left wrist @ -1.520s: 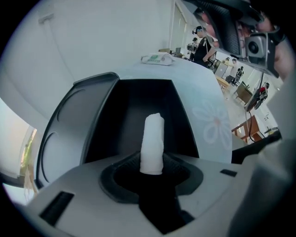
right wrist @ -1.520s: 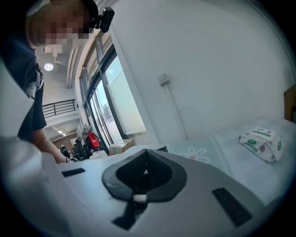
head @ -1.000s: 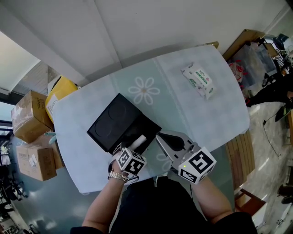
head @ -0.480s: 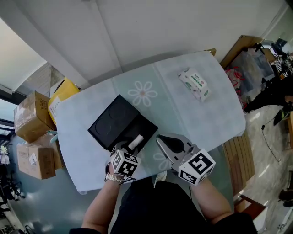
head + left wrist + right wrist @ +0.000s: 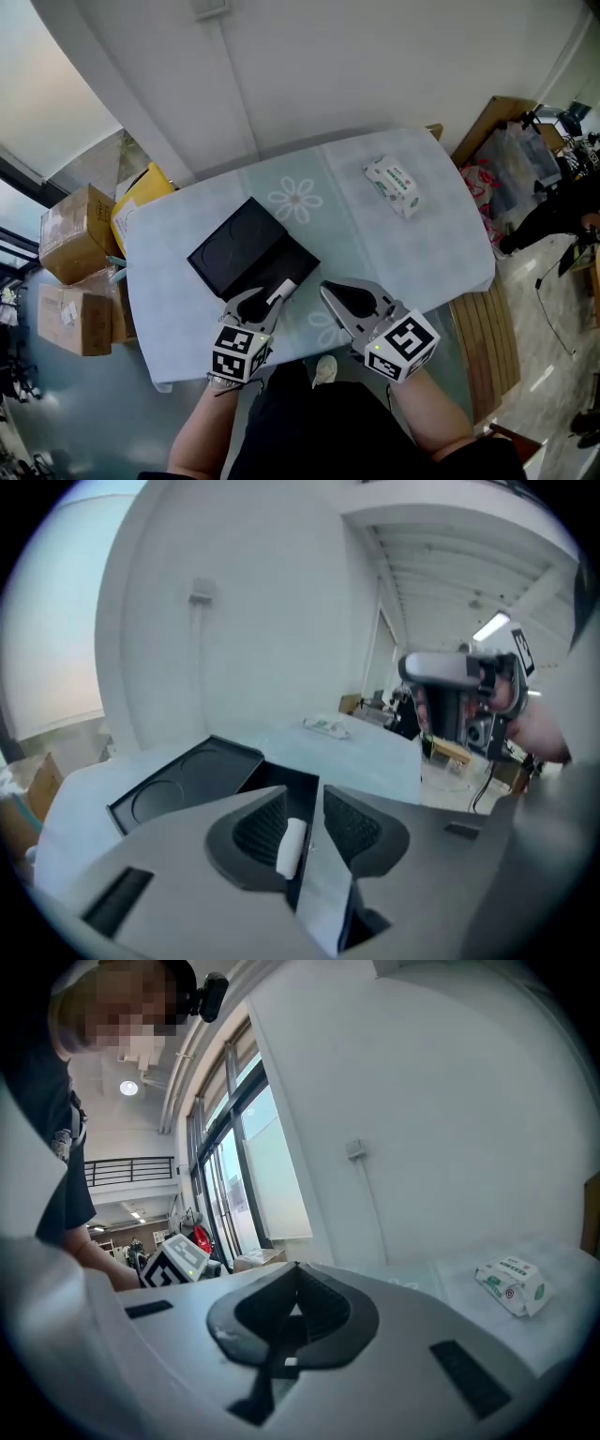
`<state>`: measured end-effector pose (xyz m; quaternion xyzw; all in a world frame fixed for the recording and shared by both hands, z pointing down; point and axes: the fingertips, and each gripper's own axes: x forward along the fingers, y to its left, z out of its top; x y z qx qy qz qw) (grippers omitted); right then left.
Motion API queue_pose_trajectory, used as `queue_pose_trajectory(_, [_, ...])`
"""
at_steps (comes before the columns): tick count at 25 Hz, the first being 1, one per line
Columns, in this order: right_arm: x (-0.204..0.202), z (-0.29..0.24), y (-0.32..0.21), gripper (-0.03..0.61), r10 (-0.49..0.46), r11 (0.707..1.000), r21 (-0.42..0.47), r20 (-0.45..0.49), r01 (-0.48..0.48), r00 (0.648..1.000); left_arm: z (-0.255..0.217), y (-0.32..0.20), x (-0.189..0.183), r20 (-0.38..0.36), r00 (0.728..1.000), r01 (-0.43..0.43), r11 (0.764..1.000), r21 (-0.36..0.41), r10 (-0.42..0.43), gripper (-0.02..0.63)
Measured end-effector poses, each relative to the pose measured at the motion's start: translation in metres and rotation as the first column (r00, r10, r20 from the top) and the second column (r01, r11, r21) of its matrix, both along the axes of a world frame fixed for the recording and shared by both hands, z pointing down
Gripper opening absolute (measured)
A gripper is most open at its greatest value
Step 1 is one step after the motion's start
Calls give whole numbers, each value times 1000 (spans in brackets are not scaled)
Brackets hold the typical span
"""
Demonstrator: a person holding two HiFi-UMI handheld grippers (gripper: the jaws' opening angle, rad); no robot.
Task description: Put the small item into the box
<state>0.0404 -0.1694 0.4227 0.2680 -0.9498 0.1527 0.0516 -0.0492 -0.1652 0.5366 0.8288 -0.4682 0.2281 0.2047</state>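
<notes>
A black box (image 5: 298, 262) lies open on the table, its lid (image 5: 234, 249) folded out to the left. The small white item (image 5: 284, 287) is at the box's near edge, at the tips of my left gripper (image 5: 264, 298). In the left gripper view the item (image 5: 291, 846) stands in the gap between the closing jaws, over the box opening (image 5: 286, 785). It leans against the left pad (image 5: 258, 827), and the other pad is clear of it. My right gripper (image 5: 330, 291) hovers shut and empty at the table's near edge, right of the box; its tips (image 5: 296, 1271) meet.
A pack of tissues (image 5: 394, 185) lies at the far right of the pale table (image 5: 422, 248). Cardboard boxes (image 5: 66, 234) and a yellow bag (image 5: 141, 192) stand on the floor to the left. A wooden bench (image 5: 483, 347) is at the right.
My left gripper has drawn back toward me from over the box, while the white item has stayed at the box's near edge. The right gripper has hardly moved.
</notes>
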Motion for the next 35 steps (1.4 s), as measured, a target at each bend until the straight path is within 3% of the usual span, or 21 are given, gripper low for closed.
queue_pose_trajectory(5, [5, -17, 22, 9, -32, 999, 43, 3, 32, 999, -55, 22, 3, -91, 995, 57, 986, 156, -43, 20])
queue_pose_trajectory(10, [7, -31, 45, 9, -73, 994, 77, 13, 71, 997, -99, 56, 13, -130, 991, 46, 965, 259, -13, 9])
queue_pose_trajectory(15, [2, -38, 64, 9, -116, 990, 82, 24, 114, 993, -122, 86, 12, -168, 985, 78, 958, 277, -32, 8])
queue_pose_trajectory(24, [-18, -32, 93, 9, -179, 982, 62, 33, 176, 983, -129, 121, 4, -172, 984, 84, 954, 287, -35, 8])
queue_pose_trajectory(35, [-48, -31, 132, 9, -178, 982, 60, 14, 177, 984, -137, 151, -16, -200, 980, 66, 948, 310, -2, 8])
